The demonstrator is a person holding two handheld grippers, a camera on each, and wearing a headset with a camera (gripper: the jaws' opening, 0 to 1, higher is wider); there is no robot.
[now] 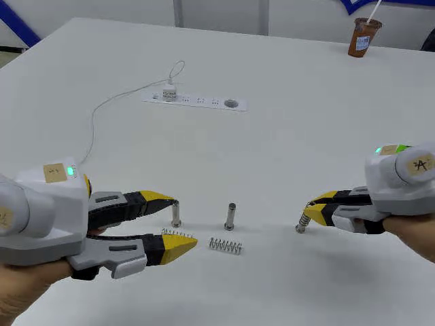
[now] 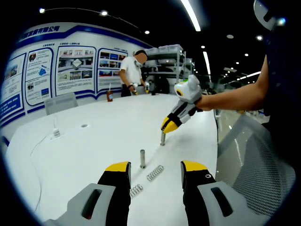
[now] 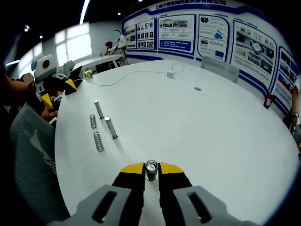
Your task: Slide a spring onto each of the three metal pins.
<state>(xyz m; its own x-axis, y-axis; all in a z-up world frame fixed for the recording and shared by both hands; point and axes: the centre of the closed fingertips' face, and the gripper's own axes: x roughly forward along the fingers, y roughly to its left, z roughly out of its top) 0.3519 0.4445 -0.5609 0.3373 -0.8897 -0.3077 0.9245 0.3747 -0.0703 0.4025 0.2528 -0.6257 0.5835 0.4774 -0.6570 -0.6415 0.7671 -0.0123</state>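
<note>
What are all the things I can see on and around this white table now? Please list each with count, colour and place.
table: one, white, under everything.
metal pins: three, silver, upright in a row near the person.
loose springs: two, silver, lying by the left and middle pins.
third spring: one, silver, on the right pin.
power strip: one, white, mid-table, with a white plug and cable.
drink cup: one, brown, far right corner.
person: one, white shirt, beyond the table.
left hand-held gripper: one, yellow-tipped, open, around the left pin.
right hand-held gripper: one, yellow-tipped, shut on the third spring.
</note>
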